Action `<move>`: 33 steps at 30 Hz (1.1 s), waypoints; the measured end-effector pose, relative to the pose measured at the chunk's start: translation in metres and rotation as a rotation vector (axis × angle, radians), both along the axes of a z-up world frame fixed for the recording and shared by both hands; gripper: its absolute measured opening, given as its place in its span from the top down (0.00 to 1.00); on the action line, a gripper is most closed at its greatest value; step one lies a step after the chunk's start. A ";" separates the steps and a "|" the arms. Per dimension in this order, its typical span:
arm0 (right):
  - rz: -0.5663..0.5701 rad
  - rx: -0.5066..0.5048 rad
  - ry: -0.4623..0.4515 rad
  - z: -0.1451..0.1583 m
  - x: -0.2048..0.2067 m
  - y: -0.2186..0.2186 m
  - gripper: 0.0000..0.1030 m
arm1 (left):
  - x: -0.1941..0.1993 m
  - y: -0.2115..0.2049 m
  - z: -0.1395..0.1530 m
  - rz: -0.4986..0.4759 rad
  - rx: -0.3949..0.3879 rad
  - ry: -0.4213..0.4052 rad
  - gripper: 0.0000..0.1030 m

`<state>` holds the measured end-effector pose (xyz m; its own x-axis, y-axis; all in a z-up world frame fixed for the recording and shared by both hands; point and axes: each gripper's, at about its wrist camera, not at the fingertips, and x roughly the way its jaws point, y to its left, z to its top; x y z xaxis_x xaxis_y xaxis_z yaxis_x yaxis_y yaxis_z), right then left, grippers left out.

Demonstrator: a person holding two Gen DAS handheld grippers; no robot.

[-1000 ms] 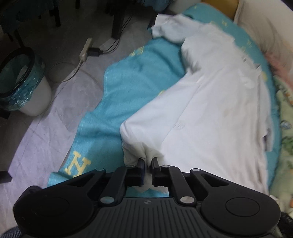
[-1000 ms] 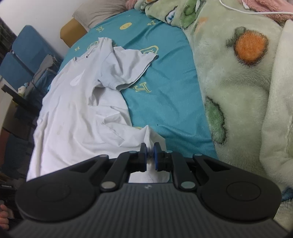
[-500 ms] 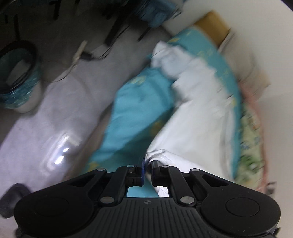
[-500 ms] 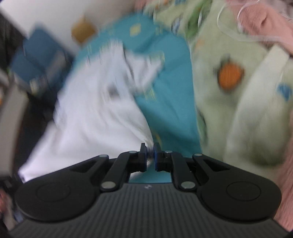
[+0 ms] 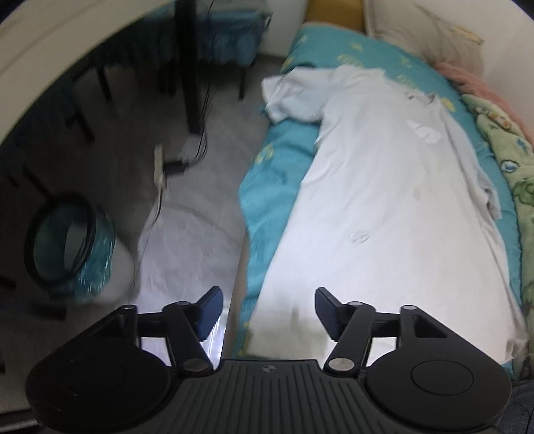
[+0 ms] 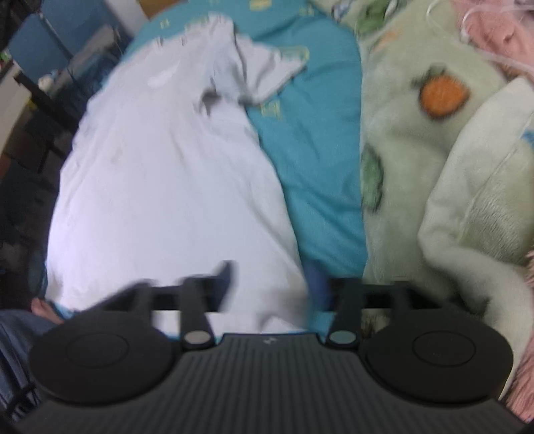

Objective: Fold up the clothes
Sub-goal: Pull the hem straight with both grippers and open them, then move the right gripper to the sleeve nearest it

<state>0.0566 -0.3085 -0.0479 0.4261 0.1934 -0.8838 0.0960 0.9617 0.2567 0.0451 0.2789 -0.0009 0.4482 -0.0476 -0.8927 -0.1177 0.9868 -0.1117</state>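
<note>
A white short-sleeved shirt lies stretched out lengthwise on the teal bedsheet, collar at the far end, one sleeve bunched near the bed's left edge. My left gripper is open above the shirt's near hem, with nothing between its fingers. In the right wrist view the same shirt spreads flat, its other sleeve folded out to the right. My right gripper is open over the near right corner of the hem; this view is blurred.
A green fruit-print blanket and a pink fuzzy blanket are piled along the bed's right side. On the floor to the left are a bin with a teal liner, a power strip with cables and dark furniture legs.
Both grippers were shut on the shirt's bottom corners; they pulled the hem toward me, let go and now stand open. The shirt now lies flatter and longer.
</note>
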 end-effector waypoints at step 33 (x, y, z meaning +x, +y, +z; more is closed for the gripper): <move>-0.090 -0.093 -0.746 -0.001 0.020 0.079 0.24 | 0.021 -0.238 -0.004 -0.192 0.073 -0.629 0.00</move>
